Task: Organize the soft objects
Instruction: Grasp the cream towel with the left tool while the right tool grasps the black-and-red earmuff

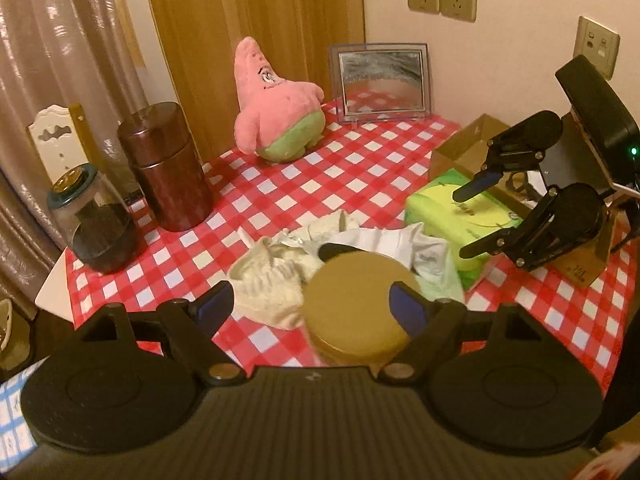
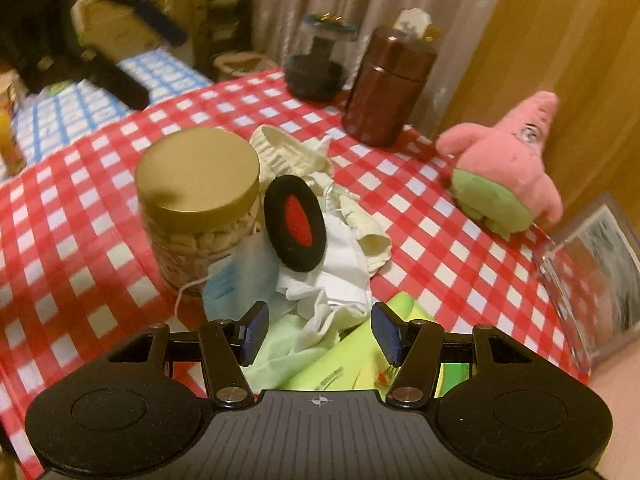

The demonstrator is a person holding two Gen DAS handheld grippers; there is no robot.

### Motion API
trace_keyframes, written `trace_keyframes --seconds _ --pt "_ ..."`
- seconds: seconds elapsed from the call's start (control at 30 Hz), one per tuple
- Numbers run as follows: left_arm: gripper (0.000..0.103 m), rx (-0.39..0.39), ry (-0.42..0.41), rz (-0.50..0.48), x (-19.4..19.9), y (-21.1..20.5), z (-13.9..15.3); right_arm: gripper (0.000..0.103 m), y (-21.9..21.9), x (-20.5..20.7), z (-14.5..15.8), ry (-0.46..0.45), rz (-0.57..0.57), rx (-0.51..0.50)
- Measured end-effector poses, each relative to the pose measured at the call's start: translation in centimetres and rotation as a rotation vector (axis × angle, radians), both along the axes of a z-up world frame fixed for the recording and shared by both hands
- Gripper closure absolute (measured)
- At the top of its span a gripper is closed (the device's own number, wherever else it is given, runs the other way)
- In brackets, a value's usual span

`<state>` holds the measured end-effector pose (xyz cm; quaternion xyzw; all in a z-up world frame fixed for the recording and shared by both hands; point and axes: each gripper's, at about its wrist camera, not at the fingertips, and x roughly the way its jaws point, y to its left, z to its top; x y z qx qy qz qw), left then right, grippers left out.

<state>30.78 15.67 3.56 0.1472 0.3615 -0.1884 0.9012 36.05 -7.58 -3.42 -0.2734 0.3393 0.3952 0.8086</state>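
**Soft pile waits mid-surface, both tools empty**

Your left tool [image 1: 312, 308] stands wide open above the gold-lidded jar [image 1: 356, 300]; your right tool [image 2: 316, 332] hangs half open, holding nothing, over the green tissue pack [image 2: 340, 364]. The cloth pile [image 2: 340, 256] lies mid-surface just right of that jar. It looks light, limp and likely to trail, so pinch a bunched fold, not a loose edge.

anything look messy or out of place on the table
Yes: a crumpled heap of cloths lies mid-table, unfolded, with a black-and-red pad propped on it against the gold-lidded jar. The heap spills onto the green tissue pack. The pink plush sits apart, leaning.
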Motion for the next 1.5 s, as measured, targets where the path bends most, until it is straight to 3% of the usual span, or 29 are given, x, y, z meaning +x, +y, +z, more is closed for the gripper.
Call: trace_keyframes --seconds 0.33,0.57,0.67,0.83,1.23,1.27,1.33,1.4,1.5 --pt "0.02 0.054 0.093 -0.125 8.3 0.5 0.2 0.045 0.7 4.4 -0.2 0.04 0.045 -0.027" --pt "0.02 0.138 0.144 -0.103 13.1 2.0 -2.3 0.045 1.2 5.8 -1.2 0.051 0.082 -0.036" --pt "0.02 0.161 0.186 -0.137 14.3 2.8 -4.2 0.045 1.4 6.5 -1.5 0.061 0.093 -0.031" --pt "0.019 0.158 0.234 -0.221 15.2 3.7 -7.4 0.045 1.9 7.4 -2.1 0.062 0.108 -0.034" --pt "0.022 0.082 0.344 -0.3 18.0 4.6 -13.1 0.045 2.5 8.9 -3.8 0.074 0.09 -0.039" --pt "0.026 0.073 0.355 -0.3 18.2 4.6 -13.5 0.045 2.5 9.0 -3.9 0.071 0.089 -0.039" --pt "0.043 0.052 0.371 -0.289 18.6 4.6 -14.2 0.045 2.6 9.1 -3.9 0.07 0.086 -0.038" --pt "0.069 0.047 0.376 -0.29 18.8 4.4 -14.7 0.045 2.7 9.2 -3.9 0.066 0.083 -0.036" --pt "0.089 0.049 0.396 -0.289 18.8 4.2 -15.4 0.045 2.8 9.3 -3.9 0.064 0.077 -0.031"
